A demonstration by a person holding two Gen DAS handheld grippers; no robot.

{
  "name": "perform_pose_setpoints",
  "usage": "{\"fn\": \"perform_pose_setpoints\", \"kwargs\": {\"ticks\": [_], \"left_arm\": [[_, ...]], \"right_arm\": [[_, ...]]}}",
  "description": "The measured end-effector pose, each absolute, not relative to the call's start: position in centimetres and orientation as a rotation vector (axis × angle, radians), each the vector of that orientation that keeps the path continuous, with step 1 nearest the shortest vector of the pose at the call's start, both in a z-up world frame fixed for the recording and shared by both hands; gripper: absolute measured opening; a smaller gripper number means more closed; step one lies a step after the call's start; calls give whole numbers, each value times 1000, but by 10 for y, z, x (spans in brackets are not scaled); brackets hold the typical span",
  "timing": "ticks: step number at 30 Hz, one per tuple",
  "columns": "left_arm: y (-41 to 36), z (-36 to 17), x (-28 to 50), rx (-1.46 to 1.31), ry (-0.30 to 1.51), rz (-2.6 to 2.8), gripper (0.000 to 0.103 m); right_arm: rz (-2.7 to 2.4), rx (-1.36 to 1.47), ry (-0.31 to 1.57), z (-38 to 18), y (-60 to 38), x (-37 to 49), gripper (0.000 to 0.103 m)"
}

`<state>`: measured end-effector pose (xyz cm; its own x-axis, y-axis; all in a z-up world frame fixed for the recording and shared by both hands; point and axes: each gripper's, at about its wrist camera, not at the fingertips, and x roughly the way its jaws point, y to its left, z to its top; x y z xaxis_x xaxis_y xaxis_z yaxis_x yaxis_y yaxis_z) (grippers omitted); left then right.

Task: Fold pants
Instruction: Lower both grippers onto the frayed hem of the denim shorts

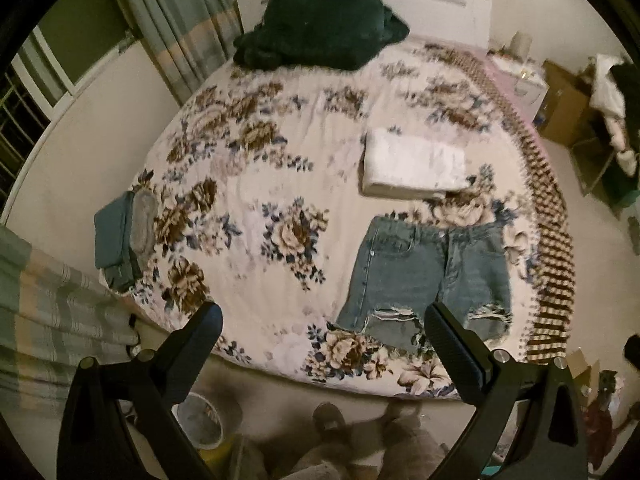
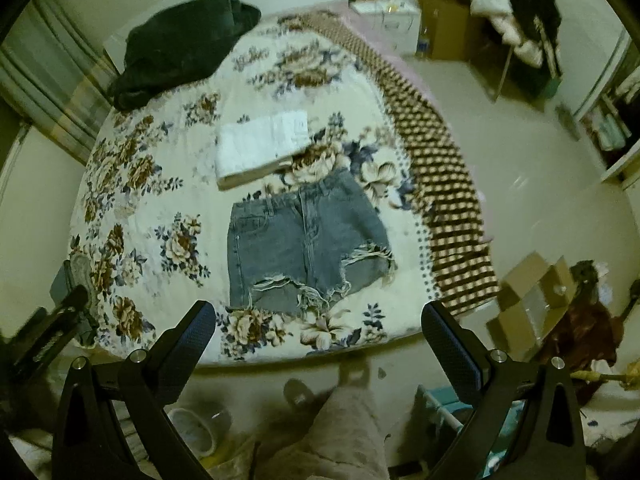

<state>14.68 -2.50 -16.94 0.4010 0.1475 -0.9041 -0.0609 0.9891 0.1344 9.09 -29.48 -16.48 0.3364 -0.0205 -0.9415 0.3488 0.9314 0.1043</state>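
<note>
On bed (image 1: 248, 184) | shorts (image 1: 424, 280) flat, untouched | left gripper (image 1: 324, 320), right gripper (image 2: 318, 322) both spread, empty | likely light, limp denim, frayed hems; pinch waistband corners

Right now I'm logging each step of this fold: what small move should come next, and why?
Probably lower both grippers toward the denim shorts. They lie flat and unfolded on the floral bedspread, while the left gripper and right gripper are open, empty and short of the frayed hems.
</note>
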Motion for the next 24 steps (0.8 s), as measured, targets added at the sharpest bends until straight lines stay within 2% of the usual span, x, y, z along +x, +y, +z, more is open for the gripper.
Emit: {"fn": "perform_pose_setpoints", "kwargs": {"ticks": [2,4,5,9,11,13,17,24], "left_arm": [[-41,-190,158,83,1168,161,103],[-62,-216,168,81,1191,181,103],[-77,-232,174,79,1201,195,103],[-134,-294,193,64,1254,231,103],[-168,-332,200,36,1293,233,103],[-196,-367,205,19,1332,219,103],[-262,-446,205,22,1420,182,103],[-339,-533,194,26,1492,90,103]], "right_arm": [[-202,340,1256,-192,-321,117,75],[-171,328,1306,-224,-348,149,64],[-155,319,1317,-234,-357,160,62],[-78,278,1392,-293,-407,227,62],[-28,281,1440,-327,-431,262,69],[-2,263,1465,-363,-455,297,71],[39,201,1502,-429,-484,354,71],[139,144,1593,-537,-497,413,71]]}}
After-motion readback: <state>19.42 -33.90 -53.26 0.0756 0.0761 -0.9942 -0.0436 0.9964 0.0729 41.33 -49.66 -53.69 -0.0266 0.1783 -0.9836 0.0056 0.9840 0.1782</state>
